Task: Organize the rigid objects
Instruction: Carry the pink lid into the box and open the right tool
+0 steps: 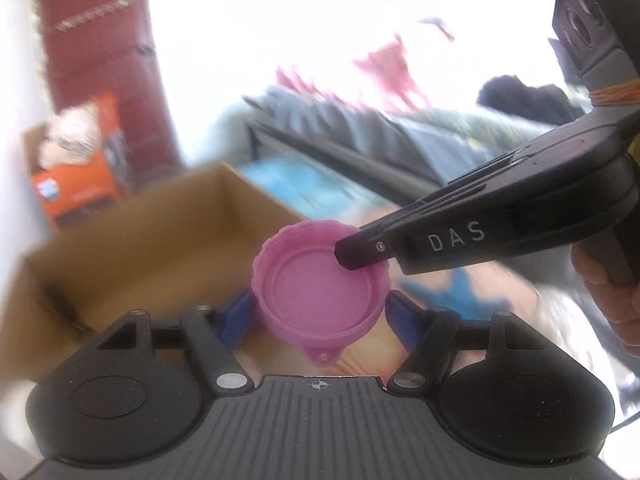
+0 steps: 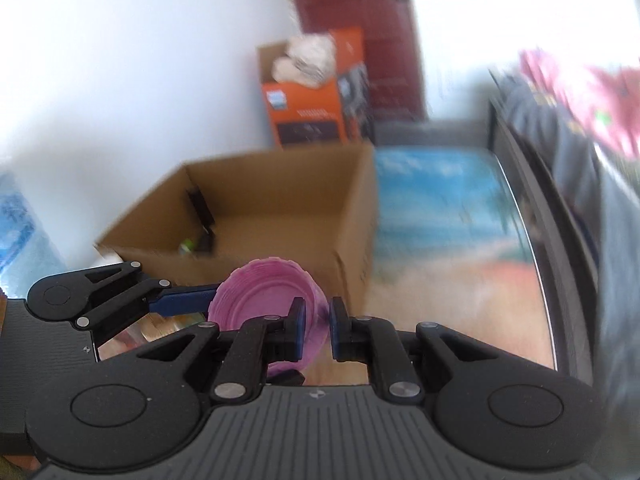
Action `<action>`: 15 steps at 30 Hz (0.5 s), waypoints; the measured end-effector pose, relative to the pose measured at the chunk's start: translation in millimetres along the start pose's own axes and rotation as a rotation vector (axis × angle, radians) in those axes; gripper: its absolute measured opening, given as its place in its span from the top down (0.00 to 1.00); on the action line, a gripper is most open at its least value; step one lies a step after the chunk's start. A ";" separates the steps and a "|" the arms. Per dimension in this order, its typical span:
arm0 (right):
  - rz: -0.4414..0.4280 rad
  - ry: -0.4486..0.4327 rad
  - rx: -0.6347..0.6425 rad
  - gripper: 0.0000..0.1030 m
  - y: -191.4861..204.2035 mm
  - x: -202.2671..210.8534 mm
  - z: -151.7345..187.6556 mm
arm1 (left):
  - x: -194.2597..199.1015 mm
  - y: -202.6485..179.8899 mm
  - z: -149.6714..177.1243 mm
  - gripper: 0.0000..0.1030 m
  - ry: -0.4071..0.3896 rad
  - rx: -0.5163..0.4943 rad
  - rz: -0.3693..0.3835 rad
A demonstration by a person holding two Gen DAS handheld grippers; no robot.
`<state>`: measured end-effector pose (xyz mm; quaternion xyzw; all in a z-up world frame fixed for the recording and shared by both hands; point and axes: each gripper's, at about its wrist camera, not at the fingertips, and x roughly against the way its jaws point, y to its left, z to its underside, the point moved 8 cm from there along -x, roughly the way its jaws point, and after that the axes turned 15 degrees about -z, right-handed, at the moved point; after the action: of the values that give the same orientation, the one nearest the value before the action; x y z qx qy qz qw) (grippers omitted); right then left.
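Clamping the ribbed pink plastic lid (image 1: 320, 280) by its sides, left gripper (image 1: 320, 312) steadies it; right gripper (image 2: 318, 322) pinches its rim, likely taking it toward the open brown cardboard box (image 2: 256, 216).

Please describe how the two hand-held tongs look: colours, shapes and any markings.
Both tongs, left tongs and right tongs, have matte black bodies with ribbed grey tops, round pivot housings, silver rivets and blue fingertips. The right one shows white letters "DAS" and an orange rubber band.

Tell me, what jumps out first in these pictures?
A bright pink ridged cup sits dead centre, gripped on both sides by the left gripper while the right gripper pinches its rim. Behind it stands an open cardboard box, and farther back an orange carton against the wall.
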<state>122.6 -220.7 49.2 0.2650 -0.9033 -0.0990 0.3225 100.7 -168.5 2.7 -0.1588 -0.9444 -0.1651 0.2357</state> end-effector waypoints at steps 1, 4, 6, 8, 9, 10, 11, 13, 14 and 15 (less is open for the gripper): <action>-0.013 -0.010 0.033 0.87 8.6 -2.6 -12.0 | 3.7 13.3 -7.4 0.31 -0.015 0.017 -0.024; -0.067 -0.026 0.131 0.87 36.0 -20.4 -49.3 | 9.6 54.1 -25.5 0.31 -0.035 0.061 -0.092; -0.111 -0.013 0.171 0.87 50.9 -39.8 -71.5 | 6.7 79.3 -33.9 0.31 -0.018 0.080 -0.129; -0.161 0.028 0.179 0.86 61.3 -65.0 -88.0 | -1.9 103.9 -37.4 0.31 0.022 0.097 -0.149; -0.183 0.055 0.172 0.86 64.4 -79.8 -94.0 | -8.2 116.3 -37.5 0.31 0.049 0.099 -0.154; -0.204 0.085 0.165 0.86 66.3 -94.7 -98.9 | -17.2 127.4 -36.2 0.31 0.085 0.101 -0.153; -0.221 0.120 0.153 0.86 67.5 -111.0 -103.3 | -27.3 136.1 -33.3 0.31 0.124 0.109 -0.148; -0.246 0.189 0.121 0.86 66.3 -142.1 -107.7 | -47.9 149.8 -21.7 0.31 0.210 0.126 -0.132; -0.256 0.225 0.101 0.86 64.4 -157.1 -108.4 | -58.7 155.1 -16.9 0.31 0.252 0.132 -0.125; -0.269 0.264 0.075 0.86 63.5 -172.5 -105.3 | -67.4 159.5 -9.7 0.31 0.294 0.141 -0.119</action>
<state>275.5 -74.6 61.3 0.4060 -0.8126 -0.0717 0.4120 221.2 -44.4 15.0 -0.0597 -0.9169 -0.1335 0.3714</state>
